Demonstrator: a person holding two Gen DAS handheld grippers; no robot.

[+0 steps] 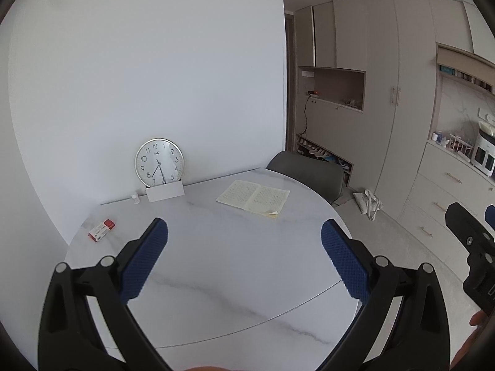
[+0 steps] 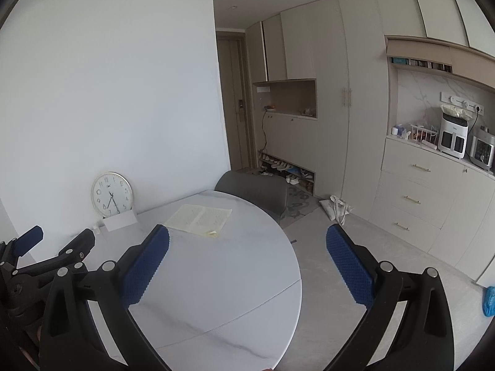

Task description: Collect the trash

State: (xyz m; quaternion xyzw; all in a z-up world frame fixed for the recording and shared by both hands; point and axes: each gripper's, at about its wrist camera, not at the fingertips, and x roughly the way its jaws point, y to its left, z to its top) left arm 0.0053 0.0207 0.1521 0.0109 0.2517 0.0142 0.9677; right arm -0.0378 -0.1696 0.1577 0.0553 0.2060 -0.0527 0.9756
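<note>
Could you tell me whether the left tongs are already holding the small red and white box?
No, the left tongs are open and empty, and the red and white box lies apart on the table.

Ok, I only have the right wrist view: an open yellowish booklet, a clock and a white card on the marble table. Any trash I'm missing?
Observer: Yes. The left wrist view shows a small red and white cardboard box lying flat near the left edge of the white marble table.
Operator: Is the left gripper on it?
Observer: No. The left gripper is open and empty. The box lies to the left of its left finger pad, untouched.
Operator: Anything right next to the box?
Observer: Only bare tabletop. The round silver-rimmed clock stands further back, against the wall.
</note>
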